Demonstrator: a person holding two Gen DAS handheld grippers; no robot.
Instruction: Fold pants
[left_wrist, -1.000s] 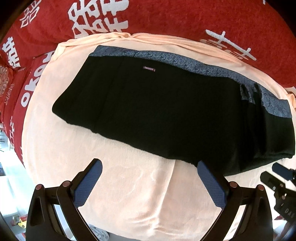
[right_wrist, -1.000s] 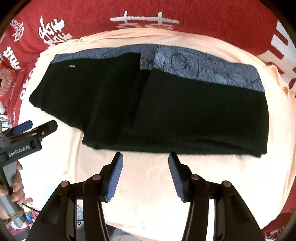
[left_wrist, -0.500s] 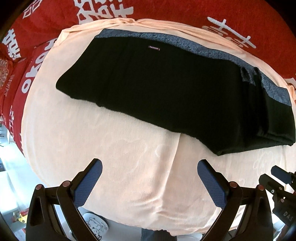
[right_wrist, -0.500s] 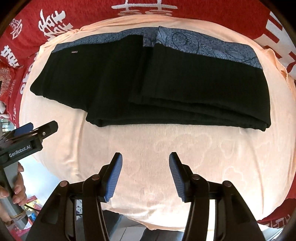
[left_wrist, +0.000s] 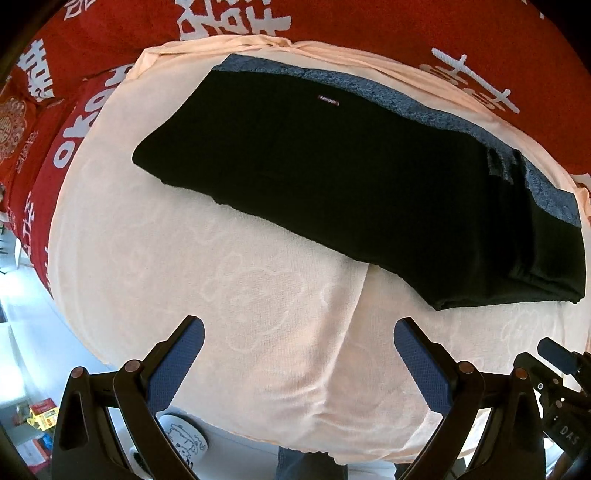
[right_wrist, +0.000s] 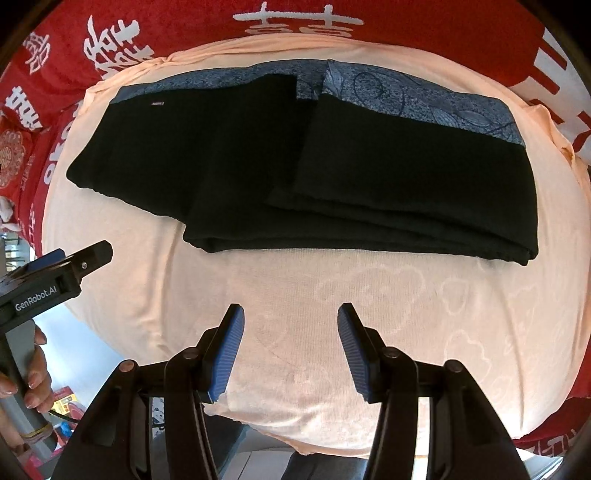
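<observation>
Left wrist view: left hand-held gripper (left_wrist: 298, 354) hung released, jaws wide apart, over bare peach cloth (left_wrist: 258, 295). Black pants (left_wrist: 351, 177) lay folded flat on the cloth, well ahead of the fingers, grey patterned waistband (left_wrist: 406, 101) along the far edge.

Right wrist view: right hand-held gripper (right_wrist: 291, 345) was released, empty, short of the pants (right_wrist: 295, 166). Left hand-held gripper (right_wrist: 55, 275) showed at left, held by a hand (right_wrist: 33, 373).

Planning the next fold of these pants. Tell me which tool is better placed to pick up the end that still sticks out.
Left, probably. The black pants leave a single-layer end extending left past the folded stack. The left tool hangs open beside that end; the right tool faces the stack's middle.
</observation>
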